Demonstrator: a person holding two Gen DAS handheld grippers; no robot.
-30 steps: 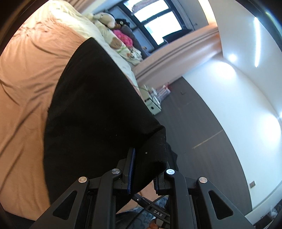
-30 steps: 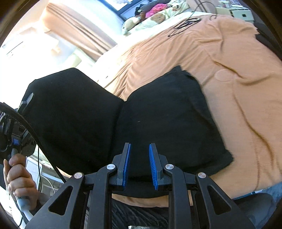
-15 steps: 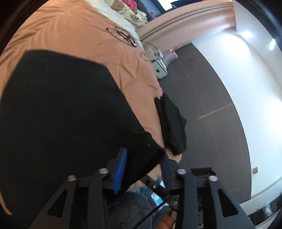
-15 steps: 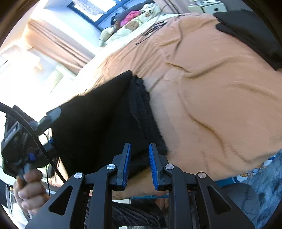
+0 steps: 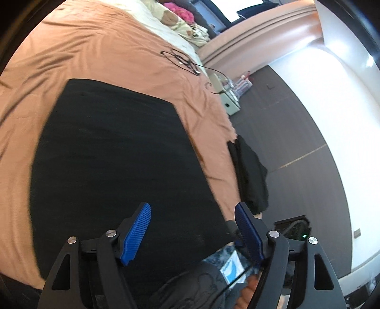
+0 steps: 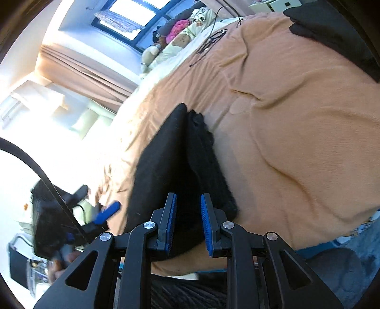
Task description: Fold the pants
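The black pants [image 5: 114,161] lie folded flat on the orange bed cover [image 5: 99,52]. My left gripper [image 5: 192,231] is open and empty just above the pants' near edge. In the right wrist view the folded pants [image 6: 180,166] show as stacked layers, edge-on. My right gripper [image 6: 188,223] is narrowed onto the near black edge of the pants; its blue pads [image 6: 171,218] sit on either side of the cloth.
Another folded black garment [image 5: 249,173] lies at the bed's right edge, also seen in the right wrist view [image 6: 337,33]. A black cable [image 5: 182,59] lies on the cover farther up. Pillows and soft toys [image 5: 180,21] sit at the bed's head. Dark floor [image 5: 285,118] lies to the right.
My left gripper carried the pants' edge over, laid it down flat and opened, letting go. The right gripper stayed narrowed at the near edge.
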